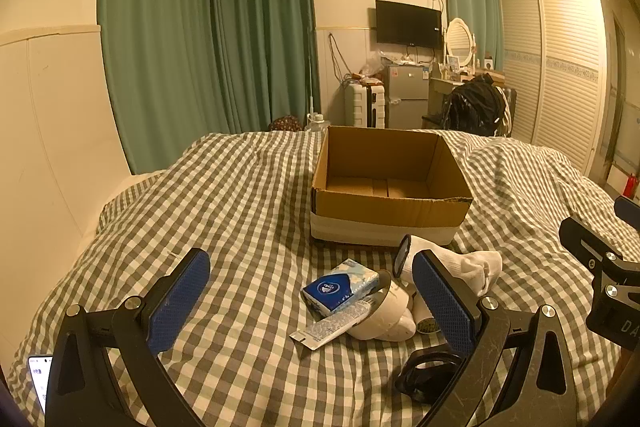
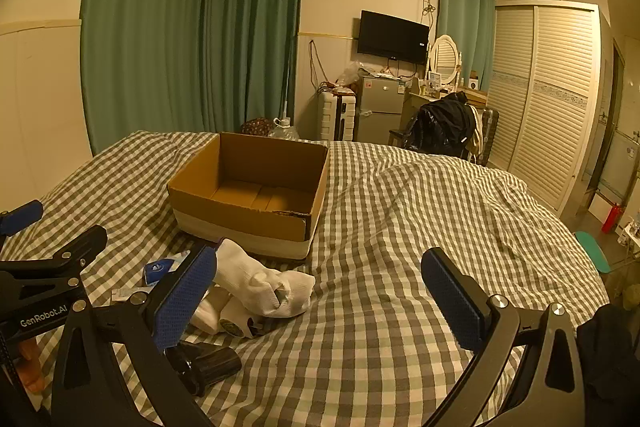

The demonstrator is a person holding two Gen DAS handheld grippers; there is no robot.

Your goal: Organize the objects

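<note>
An open, empty cardboard box (image 1: 390, 205) stands on the checked bed cover; it also shows in the right wrist view (image 2: 240, 223). In front of it lies a pile: a blue tissue pack (image 1: 340, 285), a white tube (image 1: 334, 325), a white cap-like object (image 1: 386, 317), white socks (image 1: 460, 263) and a black ring-shaped object (image 1: 430, 373). My left gripper (image 1: 312, 297) is open and empty, its fingers on either side of the pile. My right gripper (image 2: 320, 295) is open and empty, to the right of the socks (image 2: 264, 279) and a black cylinder (image 2: 208, 365).
A phone (image 1: 40, 379) lies at the bed's near left edge. The right gripper's body (image 1: 600, 267) shows at the right of the left wrist view. Beyond the bed stand curtains, a fridge (image 1: 406, 95), a chair with a black bag (image 1: 476, 107) and a wardrobe (image 1: 560, 67).
</note>
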